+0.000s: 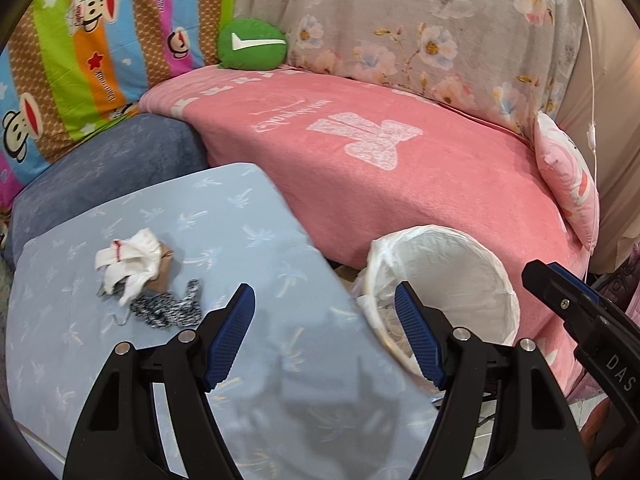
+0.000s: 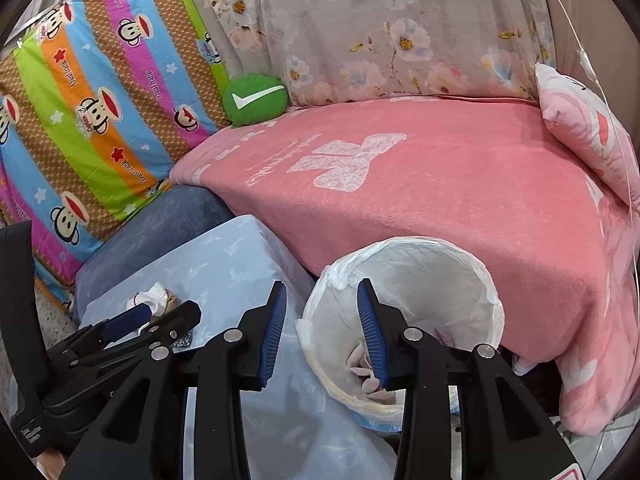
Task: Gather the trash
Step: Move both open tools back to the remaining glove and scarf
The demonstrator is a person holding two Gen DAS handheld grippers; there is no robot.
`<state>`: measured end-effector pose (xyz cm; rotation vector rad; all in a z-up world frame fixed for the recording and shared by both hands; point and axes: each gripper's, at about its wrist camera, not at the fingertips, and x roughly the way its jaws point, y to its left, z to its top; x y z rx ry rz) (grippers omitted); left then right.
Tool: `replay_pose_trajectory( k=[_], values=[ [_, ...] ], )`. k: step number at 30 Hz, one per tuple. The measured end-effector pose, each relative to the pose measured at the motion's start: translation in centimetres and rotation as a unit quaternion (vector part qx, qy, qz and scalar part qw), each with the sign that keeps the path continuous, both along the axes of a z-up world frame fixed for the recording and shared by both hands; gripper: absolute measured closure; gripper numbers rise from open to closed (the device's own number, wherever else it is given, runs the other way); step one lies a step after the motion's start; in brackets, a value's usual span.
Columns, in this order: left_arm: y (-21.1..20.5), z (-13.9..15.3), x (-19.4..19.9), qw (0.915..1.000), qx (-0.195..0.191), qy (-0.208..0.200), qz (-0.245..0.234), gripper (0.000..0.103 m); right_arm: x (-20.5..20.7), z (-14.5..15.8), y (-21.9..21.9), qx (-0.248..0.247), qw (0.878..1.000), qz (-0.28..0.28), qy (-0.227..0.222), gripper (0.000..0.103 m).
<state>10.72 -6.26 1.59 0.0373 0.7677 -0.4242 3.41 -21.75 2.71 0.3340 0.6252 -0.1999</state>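
A crumpled white tissue with a red mark (image 1: pixel 132 258) lies on the light blue cloth-covered table (image 1: pixel 224 216), with a brown scrap under it and a black-and-white speckled scrap (image 1: pixel 168 308) beside it. A white-lined trash bin (image 1: pixel 444 280) stands to the right of the table, with pinkish scraps inside (image 2: pixel 366 372). My left gripper (image 1: pixel 325 300) is open and empty, above the table's right edge. My right gripper (image 2: pixel 322 298) is open and empty, above the bin's left rim (image 2: pixel 320 344). The tissue also shows in the right wrist view (image 2: pixel 154 298).
A sofa with a pink blanket (image 1: pixel 400 168) stands behind the table and bin. A green round cushion (image 1: pixel 252 44), a striped monkey-print cover (image 1: pixel 80 60), a floral cover (image 1: pixel 420 20), a blue-grey cushion (image 1: pixel 112 168) and a pink pillow (image 1: pixel 568 184) surround it.
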Motion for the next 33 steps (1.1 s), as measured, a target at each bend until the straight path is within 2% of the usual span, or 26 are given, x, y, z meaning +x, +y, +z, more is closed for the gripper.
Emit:
replay_pose_trajectory(
  k=[14,25,33],
  values=[
    [8.5,0.1,1.2,0.9977,0.005,0.016,0.065,0.034,2.8,0.8,8.7,-0.007,0.998,0.064,0.023,0.066],
    [13.9,-1.0,2.6,0.9924,0.002,0.035,0.118,0.034,6.0,-0.2,14.3,-0.008,0.993,0.110,0.046,0.065],
    [17.1,-2.1,3.3,0.9885,0.003,0.049,0.143,0.034,7.9,-0.8,17.4,-0.012,0.990,0.131,0.056,0.058]
  ],
)
